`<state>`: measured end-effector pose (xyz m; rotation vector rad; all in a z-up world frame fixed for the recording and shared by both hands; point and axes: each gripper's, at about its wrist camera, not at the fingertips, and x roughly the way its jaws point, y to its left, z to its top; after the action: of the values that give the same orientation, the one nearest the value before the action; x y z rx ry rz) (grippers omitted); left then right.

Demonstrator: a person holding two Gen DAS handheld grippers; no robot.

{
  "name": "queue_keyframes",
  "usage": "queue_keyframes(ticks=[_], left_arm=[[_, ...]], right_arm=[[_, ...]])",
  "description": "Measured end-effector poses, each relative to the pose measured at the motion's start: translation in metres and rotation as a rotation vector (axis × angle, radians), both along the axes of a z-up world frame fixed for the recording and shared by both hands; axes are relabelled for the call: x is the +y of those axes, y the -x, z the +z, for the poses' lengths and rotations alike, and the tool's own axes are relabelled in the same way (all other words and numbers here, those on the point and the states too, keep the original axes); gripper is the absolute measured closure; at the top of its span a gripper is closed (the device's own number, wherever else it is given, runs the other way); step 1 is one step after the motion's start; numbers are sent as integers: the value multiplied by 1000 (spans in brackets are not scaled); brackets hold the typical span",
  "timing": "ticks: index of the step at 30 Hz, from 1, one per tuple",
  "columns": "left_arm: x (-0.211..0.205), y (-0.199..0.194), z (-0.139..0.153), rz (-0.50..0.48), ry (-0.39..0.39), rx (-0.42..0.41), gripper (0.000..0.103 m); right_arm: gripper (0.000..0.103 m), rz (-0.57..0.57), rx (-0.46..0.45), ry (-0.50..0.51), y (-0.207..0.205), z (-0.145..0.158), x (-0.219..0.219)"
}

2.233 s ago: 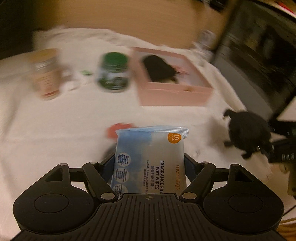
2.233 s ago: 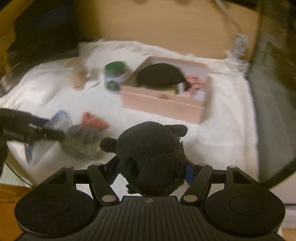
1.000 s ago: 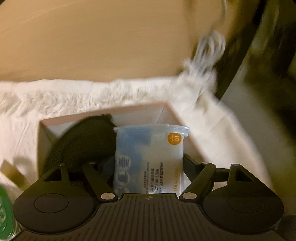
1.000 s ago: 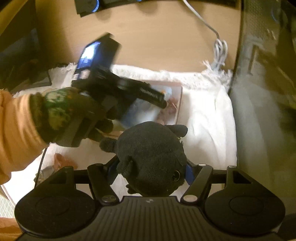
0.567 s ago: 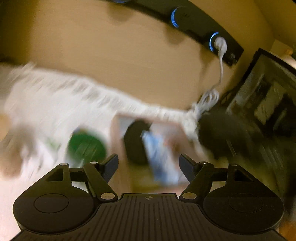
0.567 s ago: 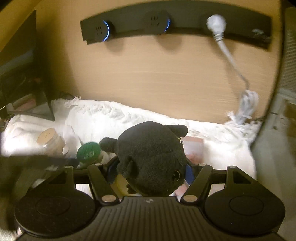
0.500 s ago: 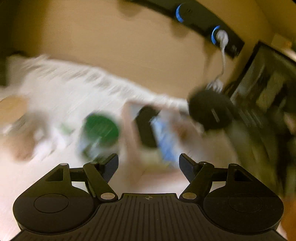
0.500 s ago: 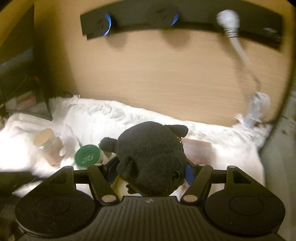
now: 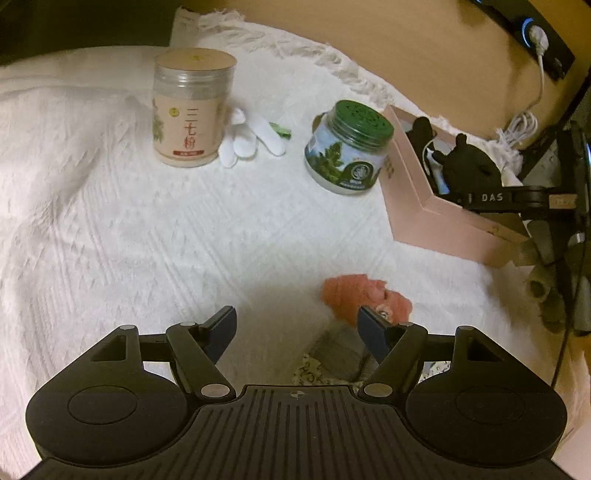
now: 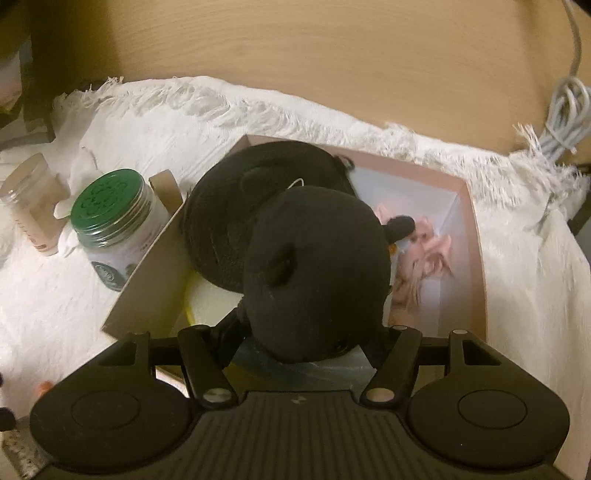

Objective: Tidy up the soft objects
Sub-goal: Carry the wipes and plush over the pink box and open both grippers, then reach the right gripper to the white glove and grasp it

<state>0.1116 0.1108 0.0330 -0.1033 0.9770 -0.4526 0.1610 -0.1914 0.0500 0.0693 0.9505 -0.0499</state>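
Note:
My left gripper [image 9: 297,325] is open and empty, low over the white cloth. A pink soft item [image 9: 364,297] lies just ahead of its right finger, with a grey patterned cloth [image 9: 332,354] beside it. The pink box [image 9: 443,218] stands at the right with the black plush toy [image 9: 469,164] in it. In the right wrist view my right gripper [image 10: 303,343] is over the pink box [image 10: 476,251], its jaws spread beside the black plush toy [image 10: 317,273], which rests on a black cap [image 10: 236,206]. Whether the fingers still press the toy is hidden.
A beige-lidded jar [image 9: 192,110], a white glove [image 9: 251,136] and a green-lidded jar [image 9: 351,147] stand on the white cloth [image 9: 110,229] left of the box. A wooden wall with a socket strip [image 9: 532,33] and cable lies behind. Pink fabric [image 10: 424,258] lies inside the box.
My left gripper dropped the wet wipes pack in the box and swung back to the pink item. My right gripper lowered the black plush toy into the box.

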Motion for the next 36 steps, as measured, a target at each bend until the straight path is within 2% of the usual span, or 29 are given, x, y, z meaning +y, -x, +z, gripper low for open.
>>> queue_keyframes(ticks=[3, 5, 6, 14, 18, 21, 24, 26, 28, 31, 33, 34, 35, 36], left_arm=[[-10, 2, 7, -33, -15, -17, 26], [-17, 3, 9, -49, -21, -25, 26], [-19, 4, 11, -56, -25, -28, 26], [-31, 2, 15, -79, -40, -48, 26], [-25, -11, 26, -25, -40, -98, 26], [-15, -25, 33, 17, -30, -125, 26], [-3, -37, 37, 44, -8, -128, 26], [5, -47, 41, 66, -6, -95, 26], [10, -57, 49, 63, -2, -92, 26], [16, -68, 57, 67, 11, -157, 26], [26, -75, 54, 104, 74, -139, 26], [30, -77, 51, 112, 99, -124, 26], [32, -79, 49, 103, 106, -121, 26], [34, -80, 48, 88, 100, -127, 26]], right_arm=[[37, -4, 14, -19, 6, 7, -4], [26, 3, -3, -16, 14, 14, -5], [25, 5, -16, -15, 20, 18, -6], [24, 0, -101, -46, 50, 57, -16], [23, 27, -154, -71, 46, 93, -7], [22, 71, -171, -102, 26, 120, 9], [22, 131, -134, -136, -5, 141, 31], [22, 169, -71, -149, -35, 150, 50], [22, 216, 29, -166, -73, 153, 74], [22, 234, 59, -160, -115, 147, 104], [23, 222, 108, -184, -142, 131, 119], [27, 216, 150, -211, -158, 119, 129], [37, 218, 178, -231, -171, 110, 137], [40, 226, 197, -243, -182, 102, 145]])
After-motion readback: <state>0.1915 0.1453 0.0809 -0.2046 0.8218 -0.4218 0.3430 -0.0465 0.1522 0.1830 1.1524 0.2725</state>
